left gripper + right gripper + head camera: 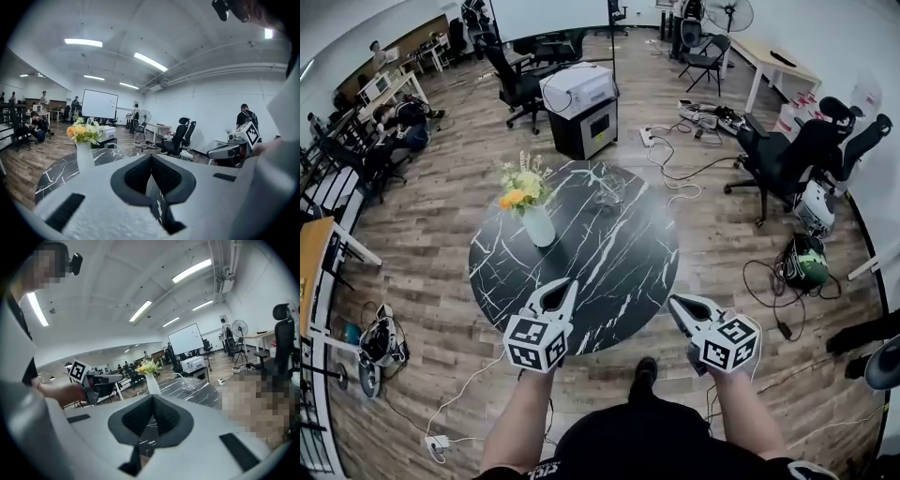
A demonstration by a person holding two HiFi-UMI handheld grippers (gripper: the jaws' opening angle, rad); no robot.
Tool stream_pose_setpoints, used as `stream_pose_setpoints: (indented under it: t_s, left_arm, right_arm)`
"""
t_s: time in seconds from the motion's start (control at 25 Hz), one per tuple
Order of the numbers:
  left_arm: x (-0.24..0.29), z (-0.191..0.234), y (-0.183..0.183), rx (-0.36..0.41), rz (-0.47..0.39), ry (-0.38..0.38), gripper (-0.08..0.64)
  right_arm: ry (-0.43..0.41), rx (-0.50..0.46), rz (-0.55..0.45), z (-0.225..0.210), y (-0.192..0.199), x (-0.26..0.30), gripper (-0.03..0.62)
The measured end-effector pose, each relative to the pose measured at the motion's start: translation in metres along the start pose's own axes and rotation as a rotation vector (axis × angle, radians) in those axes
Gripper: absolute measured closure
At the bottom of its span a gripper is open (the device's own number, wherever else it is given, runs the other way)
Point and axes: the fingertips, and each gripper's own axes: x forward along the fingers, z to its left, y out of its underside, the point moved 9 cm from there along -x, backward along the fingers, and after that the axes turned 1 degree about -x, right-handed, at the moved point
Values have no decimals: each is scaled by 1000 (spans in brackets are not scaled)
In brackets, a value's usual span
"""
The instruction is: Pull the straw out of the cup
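A clear cup with a thin straw in it stands at the far side of the round black marble table. It also shows small in the right gripper view, the cup beyond the jaws, and faintly in the left gripper view as the cup. My left gripper hovers over the table's near edge, its jaws together and empty. My right gripper is at the near right rim, also shut with nothing held. Both point toward the table and are well short of the cup.
A white vase of yellow and white flowers stands on the table's left part, nearer than the cup. Beyond the table are a printer on a black cabinet, office chairs, floor cables and people at desks on the left.
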Motion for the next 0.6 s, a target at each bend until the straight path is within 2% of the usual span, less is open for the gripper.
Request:
stream_pose_setpoints:
  t_s: [0.32, 0.6]
  left_arm:
    - [56, 3, -24, 0, 18, -67, 549]
    - [74, 33, -27, -34, 18, -110, 549]
  right_arm:
    - [-68, 6, 10, -76, -28, 29, 586]
    - [-119, 2, 59, -92, -37, 73, 586]
